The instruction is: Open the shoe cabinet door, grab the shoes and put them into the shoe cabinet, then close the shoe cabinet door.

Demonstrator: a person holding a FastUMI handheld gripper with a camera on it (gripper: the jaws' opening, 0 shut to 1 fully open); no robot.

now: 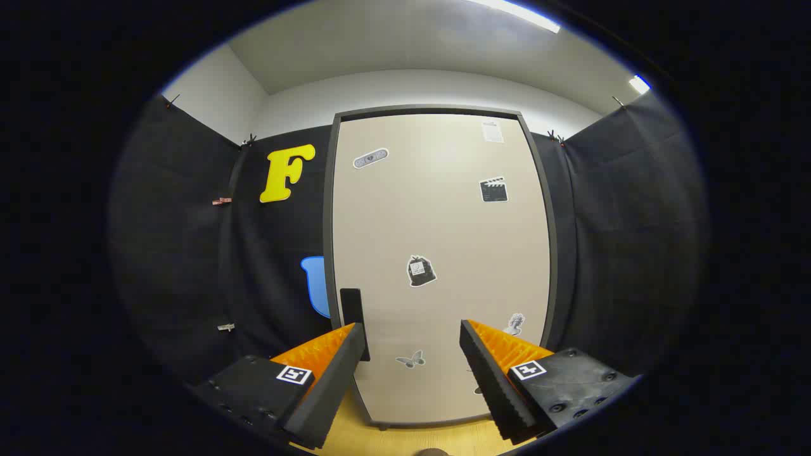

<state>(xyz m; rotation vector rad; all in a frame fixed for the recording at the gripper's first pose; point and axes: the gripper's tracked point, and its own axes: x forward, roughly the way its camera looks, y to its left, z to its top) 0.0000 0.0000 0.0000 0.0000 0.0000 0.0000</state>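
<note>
Beige and flat, the shoe cabinet door stands shut straight ahead of the gripper, framed by a dark grey edge that runs round its top and both sides. A black handle sits upright low on the door's left edge, just beyond the tip of the left finger; whether the finger touches it I cannot tell. Several stickers dot the door: a bandage-shaped one near the top left, a clapperboard on the upper right, a small paper label above that, a dark bag-like one near the middle, a butterfly low down between the fingers, and a pale bust just above the right finger.

The fingers stand open, well apart, with nothing between them but the lower part of the door. Their inner faces are black and ridged, their outer sides orange, and each body carries a square black-and-white marker.

Under the cabinet lies a pale wooden floor. Black cloth hangs on both sides, pinned with small clips. White walls and a ceiling with strip lights rise above.
</note>
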